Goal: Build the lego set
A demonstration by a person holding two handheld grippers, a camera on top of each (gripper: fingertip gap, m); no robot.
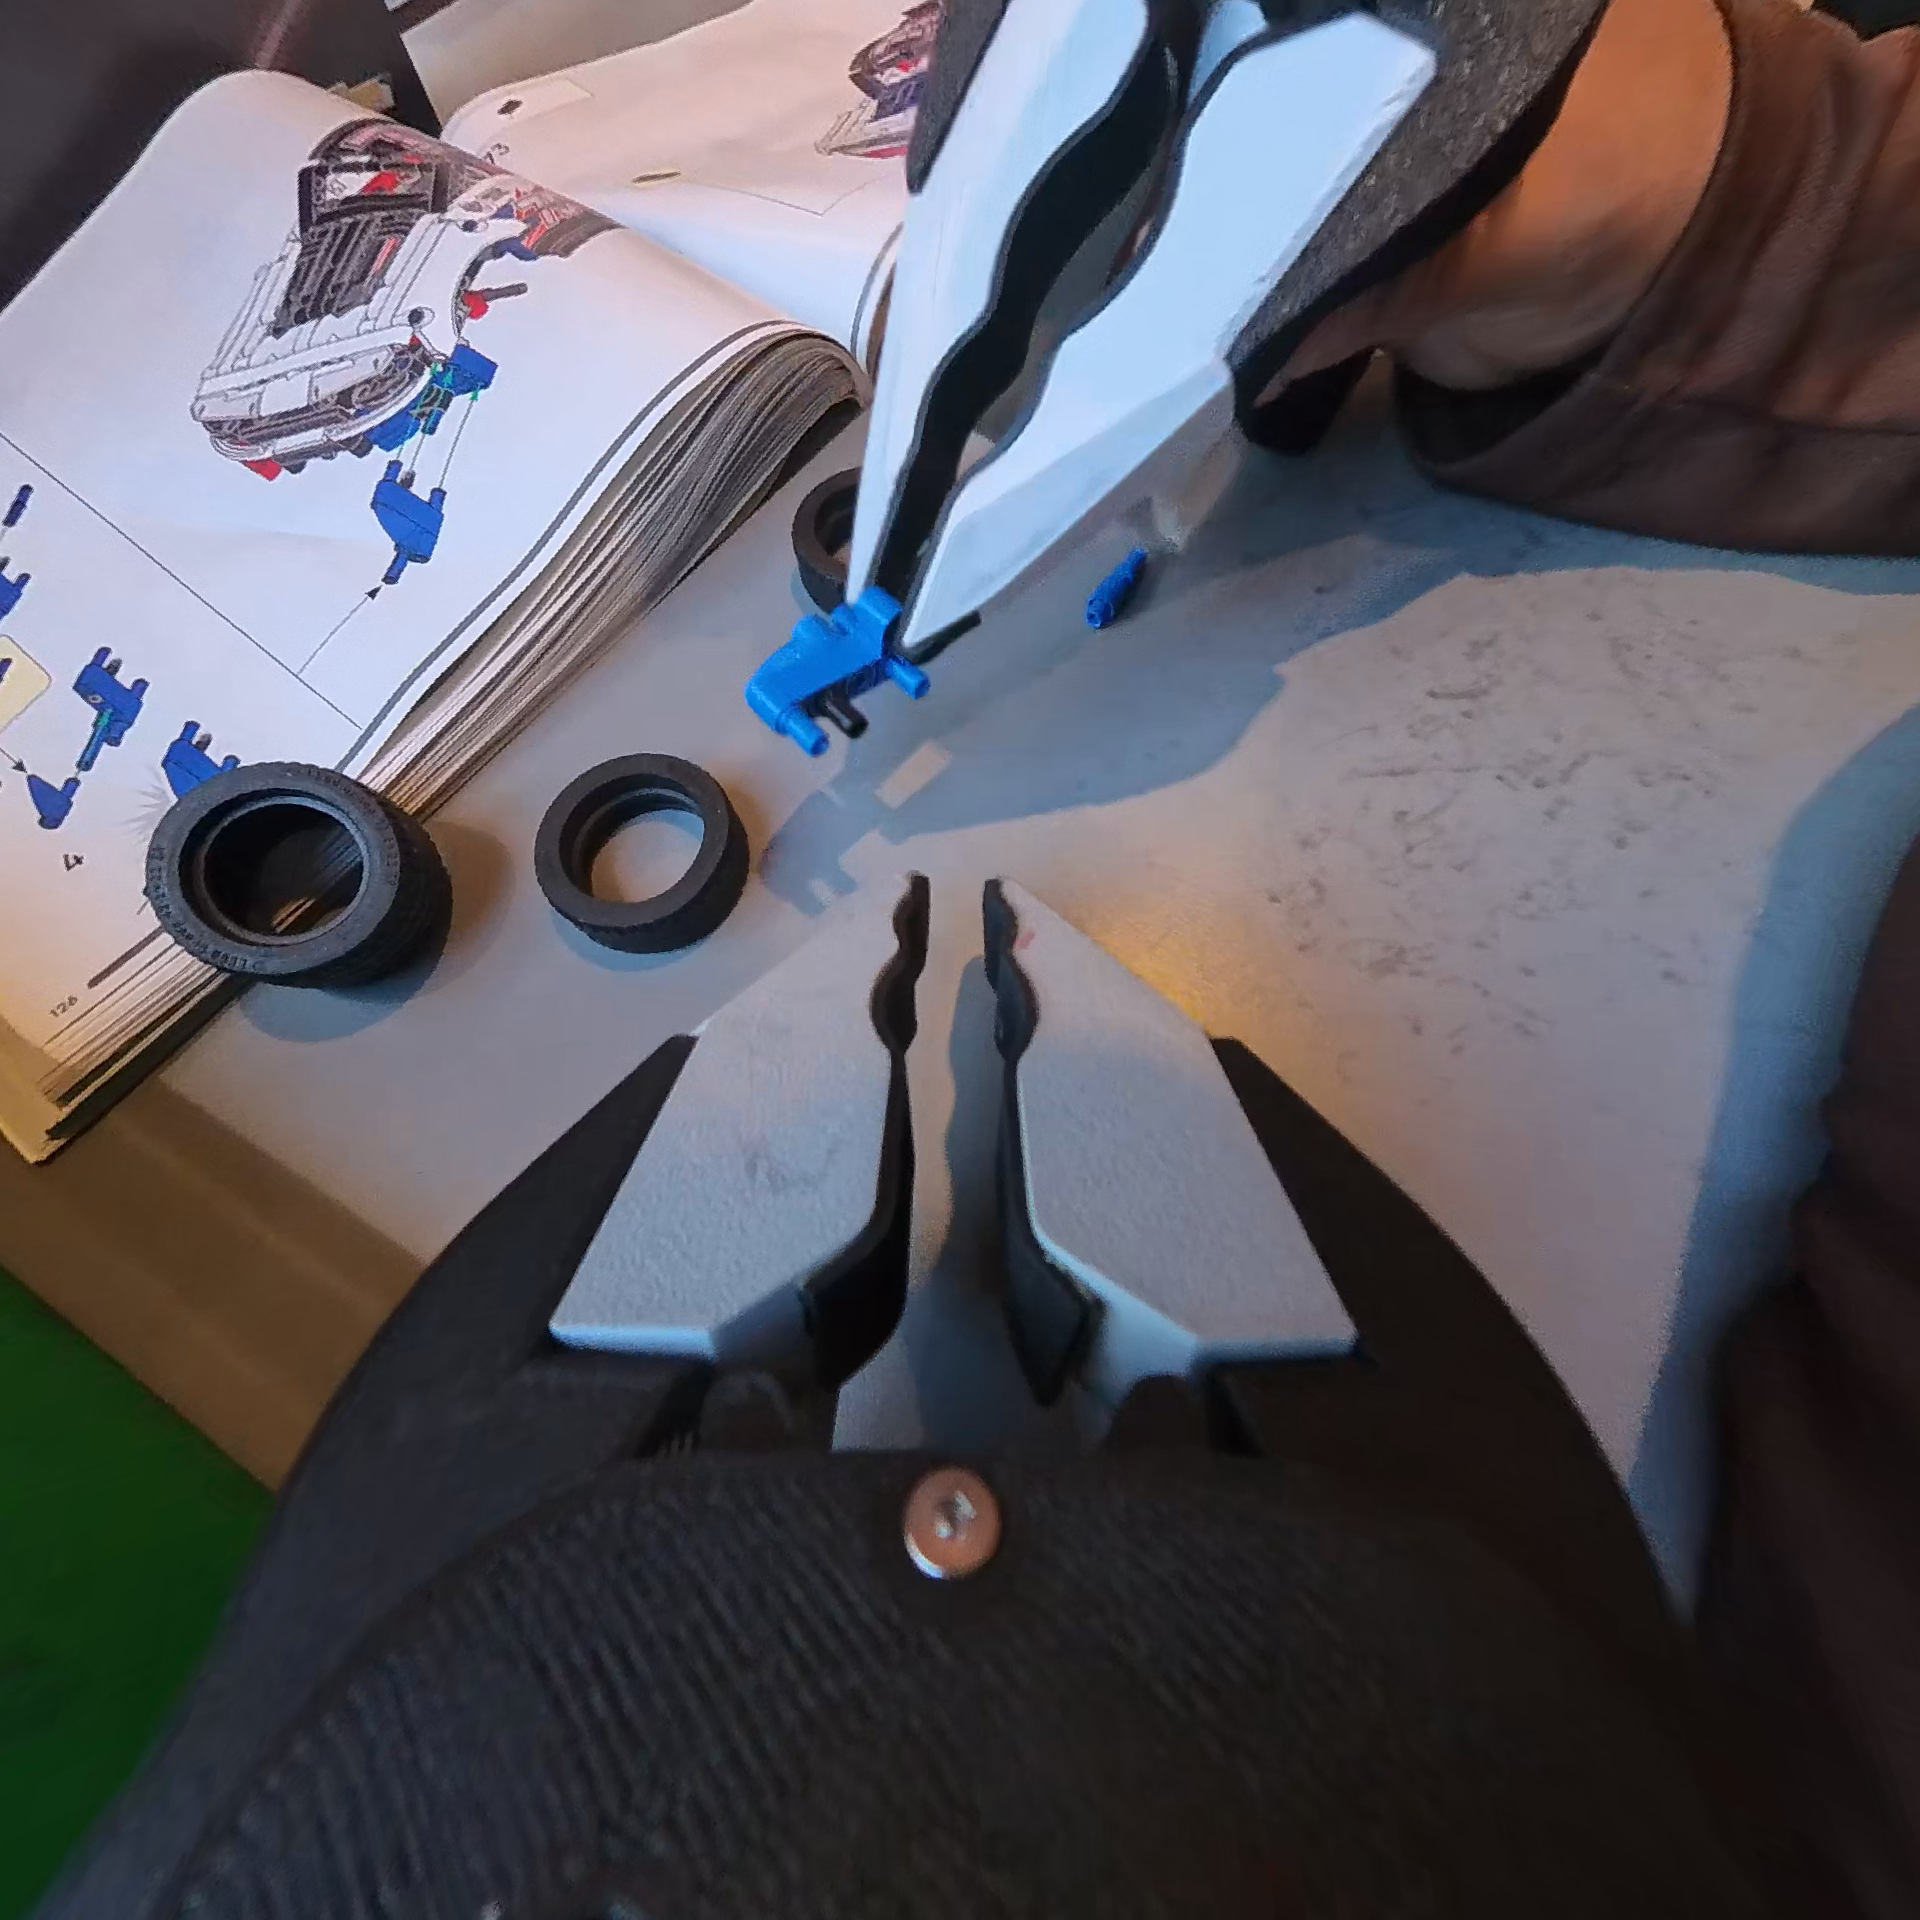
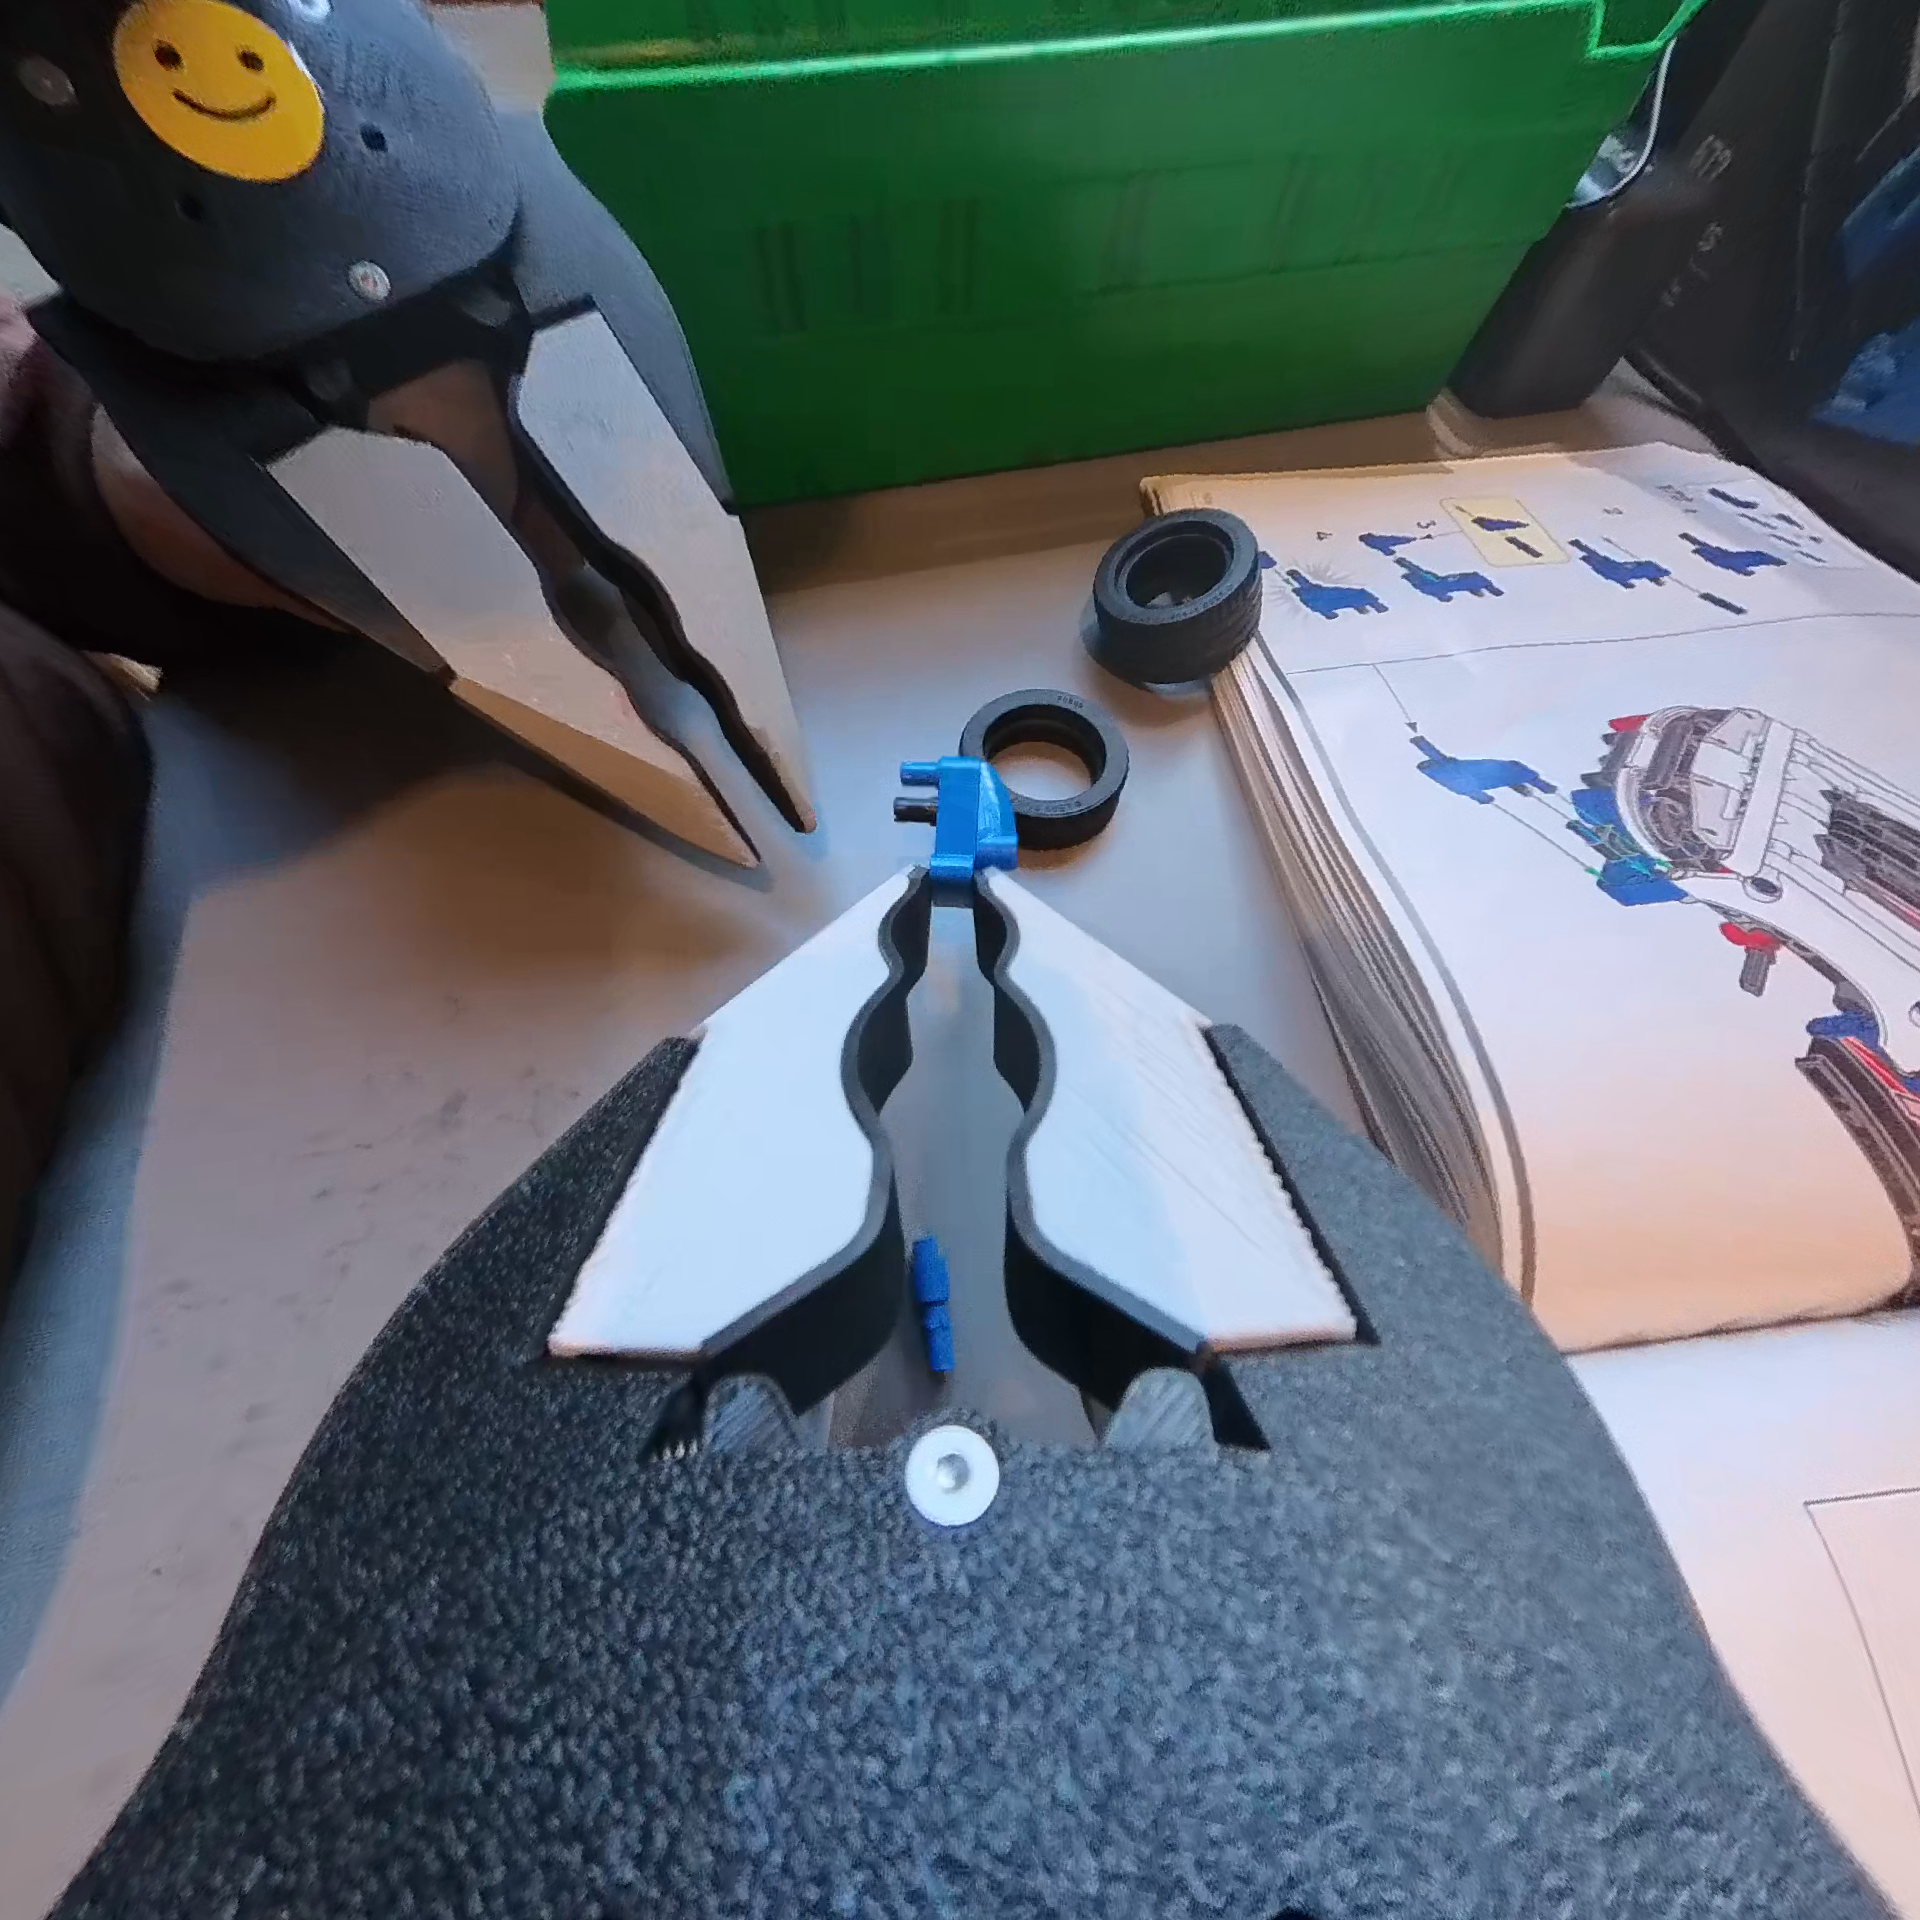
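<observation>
**Layout on the worktop**

The manual (image 2: pixel 1558 935) lies open on the worktop (image 2: pixel 416 1039), at the right in the right wrist view. One tyre (image 2: pixel 1179 594) sits on the manual's near page corner; a second tyre (image 2: pixel 1046 769) lies flat on the worktop just beside the manual's edge. The connector piece (image 2: pixel 966 816), pinched at the tips of the right gripper (image 2: pixel 951 881), is held in front of that second tyre. A loose pin (image 2: pixel 932 1304) lies on the worktop under the right gripper. The left gripper (image 2: pixel 784 844) points in from the left, its tips near the connector but apart from it. A crate (image 2: pixel 1091 260) stands behind the tyres. In the left wrist view, a third tyre (image 1: pixel 826 540) lies behind the right gripper's fingers (image 1: pixel 1039 499), beside the manual.
</observation>
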